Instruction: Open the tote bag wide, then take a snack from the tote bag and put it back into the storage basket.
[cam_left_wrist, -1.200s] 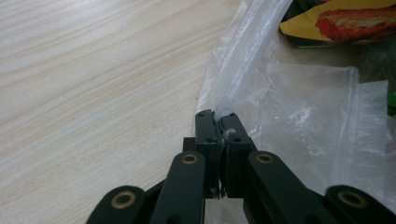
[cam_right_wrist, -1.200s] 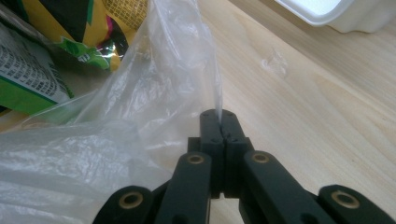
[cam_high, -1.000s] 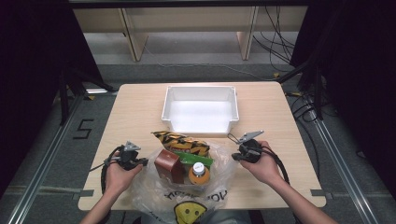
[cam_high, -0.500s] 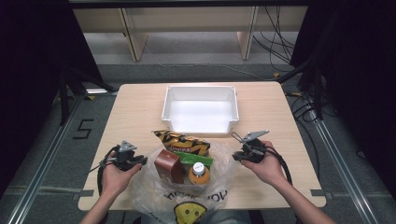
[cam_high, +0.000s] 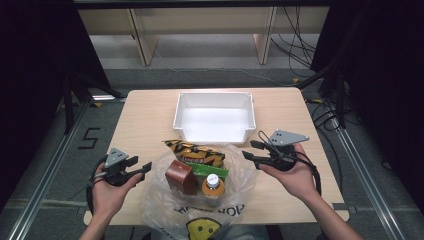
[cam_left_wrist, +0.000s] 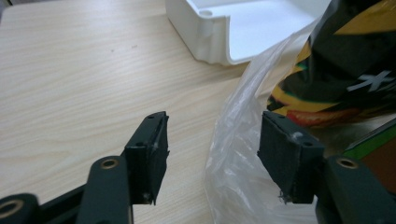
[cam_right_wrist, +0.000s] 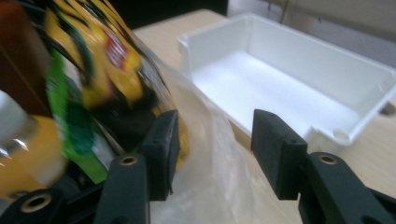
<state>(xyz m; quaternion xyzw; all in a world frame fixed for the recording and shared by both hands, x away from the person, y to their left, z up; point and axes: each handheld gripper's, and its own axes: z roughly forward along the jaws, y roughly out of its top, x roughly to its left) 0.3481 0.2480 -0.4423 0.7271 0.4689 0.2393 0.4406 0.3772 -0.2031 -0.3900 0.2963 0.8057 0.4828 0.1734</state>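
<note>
Presently: clear plastic bag (cam_high: 200, 200) w/ yellow smiley print, near table (cam_high: 145, 115) front edge, betw. both grippers. Contents: yellow-black snack bag (cam_high: 192, 151), brown box (cam_high: 181, 176), orange-drink bottle (cam_high: 214, 184) w/ white cap, green pkg (cam_high: 212, 171). Left gripper (cam_high: 142, 167): jaws apart, bag's film edge betw. them, not pinched. Right gripper (cam_high: 251, 151): jaws apart, bag film betw. them, left jaw against the snack bag side. White tray (cam_high: 215, 102): behind bag, mid-table.
</note>
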